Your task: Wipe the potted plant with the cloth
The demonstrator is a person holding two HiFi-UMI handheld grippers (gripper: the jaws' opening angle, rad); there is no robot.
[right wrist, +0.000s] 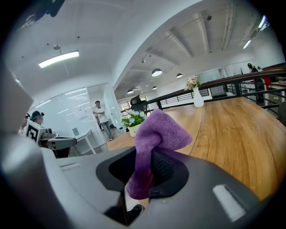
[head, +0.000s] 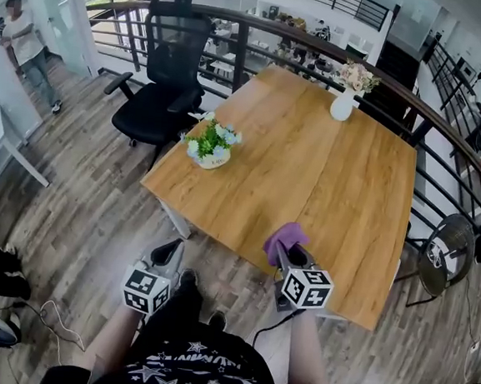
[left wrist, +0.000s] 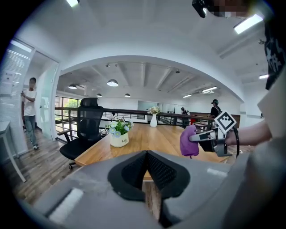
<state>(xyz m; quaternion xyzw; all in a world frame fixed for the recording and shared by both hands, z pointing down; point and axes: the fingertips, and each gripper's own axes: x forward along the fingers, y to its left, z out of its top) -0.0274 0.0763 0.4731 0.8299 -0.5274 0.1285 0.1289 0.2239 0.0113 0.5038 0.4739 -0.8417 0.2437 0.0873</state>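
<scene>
With right tongs (head: 292,254) clamped on the cloth (head: 284,234) and left tongs (head: 171,252) closed and empty, reach across the bench (head: 342,179) to the potted plant (head: 211,145) by its far left edge and wipe leaves gently.

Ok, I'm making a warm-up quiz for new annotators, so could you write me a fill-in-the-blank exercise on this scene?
1. The right tool is shut on a ____ cloth.
2. The left tool is shut and holds ____.
3. The potted plant stands on the wooden table, at the corner nearest the black office ____.

Missing words: purple; nothing; chair.
</scene>
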